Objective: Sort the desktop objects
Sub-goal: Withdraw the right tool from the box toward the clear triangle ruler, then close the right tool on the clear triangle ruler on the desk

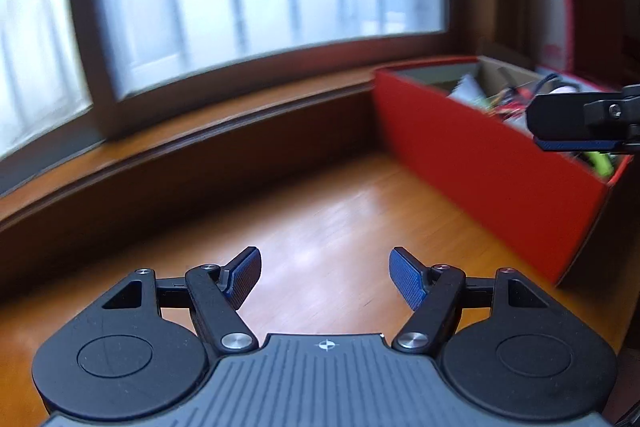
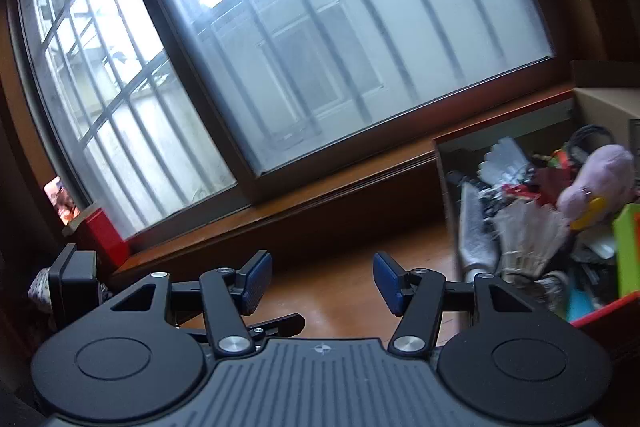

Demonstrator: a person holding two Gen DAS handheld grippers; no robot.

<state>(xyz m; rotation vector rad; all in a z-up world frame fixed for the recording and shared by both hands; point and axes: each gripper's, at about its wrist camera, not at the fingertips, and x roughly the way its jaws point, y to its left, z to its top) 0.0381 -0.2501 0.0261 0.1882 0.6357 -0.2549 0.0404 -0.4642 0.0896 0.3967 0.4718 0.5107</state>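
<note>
Both grippers stand released and carry nothing. The left gripper [image 1: 325, 277] hangs over a bare stretch of the wooden desk [image 1: 320, 211], its blue pads [image 1: 406, 279] well apart with only the desktop showing between them. The right gripper [image 2: 322, 281] is likewise spread and empty, and it points toward the window [image 2: 320, 47] at the far side, with the desk edge below. The things being sorted lie in the red box [image 1: 480, 163], which sits at the right of the desk against the sill; from the left wrist view the right gripper's finger shows over the box's near end. Inside the box, in the right wrist view, is a jumble: a white shuttlecock [image 2: 524, 239] near the front, a pale purple plush toy [image 2: 600, 179] behind it, a bright green item [image 2: 626, 251] at the right, and dark cables further back. The rest is too blurred to name. No loose object shows on the bare desk in either view, so the sorting looks close to done, or the next item lies out of sight. The open jaws suit that reading: both are free to reach for another piece.
</note>
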